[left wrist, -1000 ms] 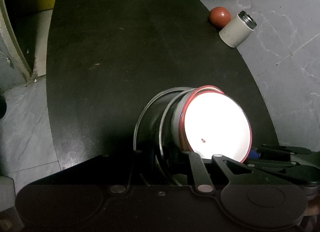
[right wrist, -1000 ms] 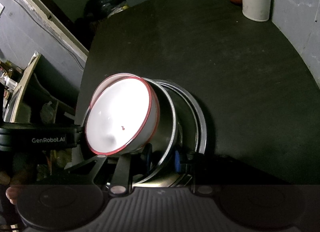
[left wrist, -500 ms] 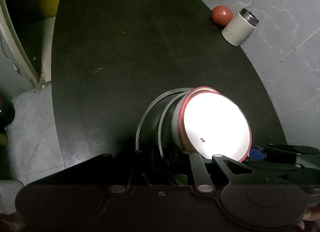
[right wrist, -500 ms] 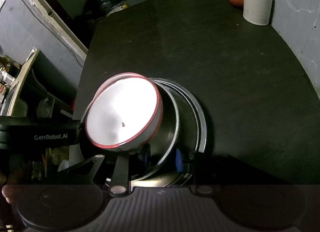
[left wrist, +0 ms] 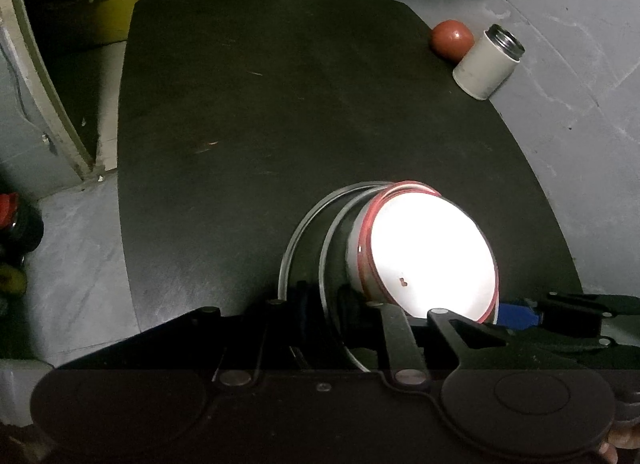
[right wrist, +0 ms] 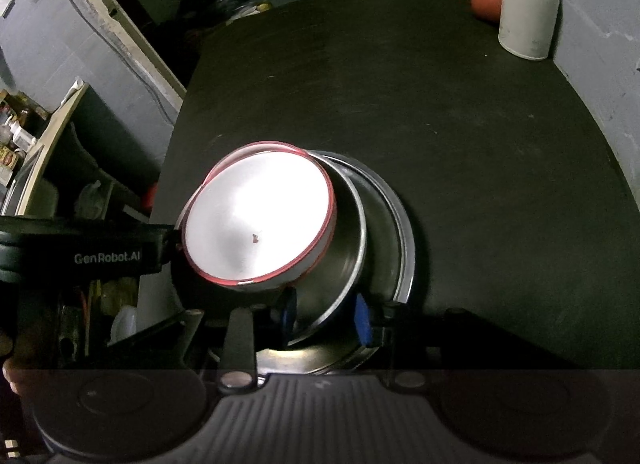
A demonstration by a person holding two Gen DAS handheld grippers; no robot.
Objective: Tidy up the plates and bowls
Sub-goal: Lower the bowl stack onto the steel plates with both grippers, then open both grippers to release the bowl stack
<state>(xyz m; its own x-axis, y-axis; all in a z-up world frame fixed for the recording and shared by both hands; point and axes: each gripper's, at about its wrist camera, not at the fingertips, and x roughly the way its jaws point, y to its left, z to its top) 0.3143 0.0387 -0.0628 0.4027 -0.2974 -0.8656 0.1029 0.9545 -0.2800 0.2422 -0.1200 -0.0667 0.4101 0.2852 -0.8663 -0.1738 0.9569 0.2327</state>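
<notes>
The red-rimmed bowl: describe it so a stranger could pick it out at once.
Start at the dark table and look to its near edge, where round dishes sit nested together between the two grippers. The red-rimmed bowl is the tilted one on top, brightly lit and white inside. Unlike the bare metal bowl and metal plate beneath, it has a thin red rim.

The bowl (right wrist: pixel 260 219) looks like glossy white enamel with a red rim, glaring under the light. The two nested plates (right wrist: pixel 384 232) are shiny, smooth metal. The counter (left wrist: pixel 280 111) is matt black, faintly scuffed. The white canister (right wrist: pixel 528 19) looks matt, with a bare metal threaded neck; the red ball (left wrist: pixel 451 39) beside it is smooth.
</notes>
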